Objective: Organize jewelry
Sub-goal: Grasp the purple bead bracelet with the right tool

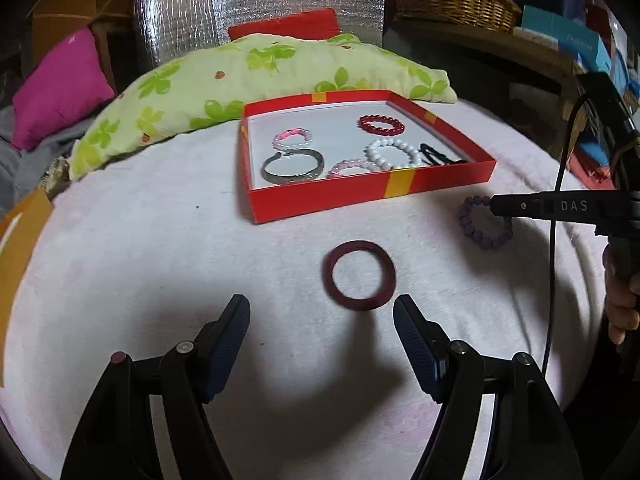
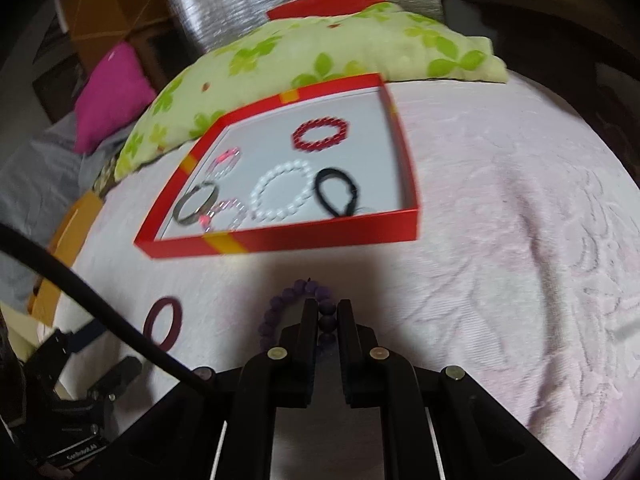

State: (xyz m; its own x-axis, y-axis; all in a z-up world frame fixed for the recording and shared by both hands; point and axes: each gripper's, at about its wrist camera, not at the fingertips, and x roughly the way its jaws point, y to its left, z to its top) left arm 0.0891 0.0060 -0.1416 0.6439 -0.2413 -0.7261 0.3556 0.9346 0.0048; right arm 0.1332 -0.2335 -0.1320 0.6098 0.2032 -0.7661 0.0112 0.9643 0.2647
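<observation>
The purple bead bracelet (image 2: 296, 312) lies on the pale pink bedcover (image 2: 500, 240), just in front of the red box (image 2: 280, 242), and the right gripper (image 2: 327, 322) has its jaws pinched together on the strand's near side, beads showing in the narrow gap. Best now is a straight, gentle lift so the loop hangs free, then over the box wall and a release onto bare floor between the white bead bracelet (image 2: 282, 194) and the black hair tie (image 2: 338, 192). The left gripper (image 1: 322, 318) hangs with jaws wide apart and empty, close to the maroon ring (image 1: 359, 275).
</observation>
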